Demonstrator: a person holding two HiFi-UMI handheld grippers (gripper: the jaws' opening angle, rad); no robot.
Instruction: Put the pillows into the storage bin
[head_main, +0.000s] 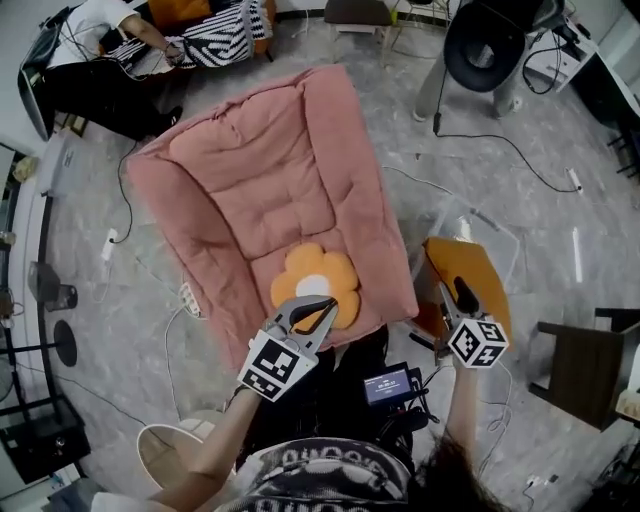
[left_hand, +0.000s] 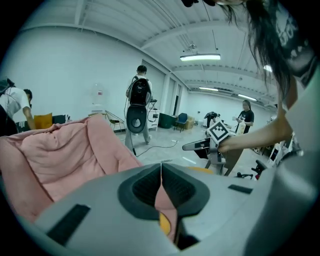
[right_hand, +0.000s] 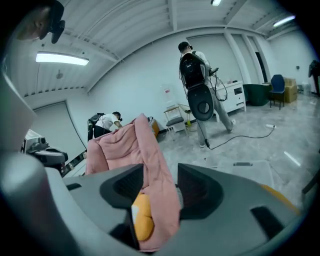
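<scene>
- An orange flower-shaped pillow with a white centre lies on a large quilted pink floor cushion, at the middle of the cushion's near edge.
- The pink cushion is spread flat on the grey marbled floor, with its raised sides running along its left and right edges.
- The left gripper hangs over the pillow's near petals. In the left gripper view its jaws are clenched, tips meeting in a thin line with nothing caught between them.
- The right gripper is released. In the right gripper view its jaws stand apart, and the pink cushion shows through the gap without the pads pressing it.
- The right gripper hovers above an orange flat-topped object on the floor, just beside the cushion's near right corner. I cannot tell whether this is the storage bin.
</scene>
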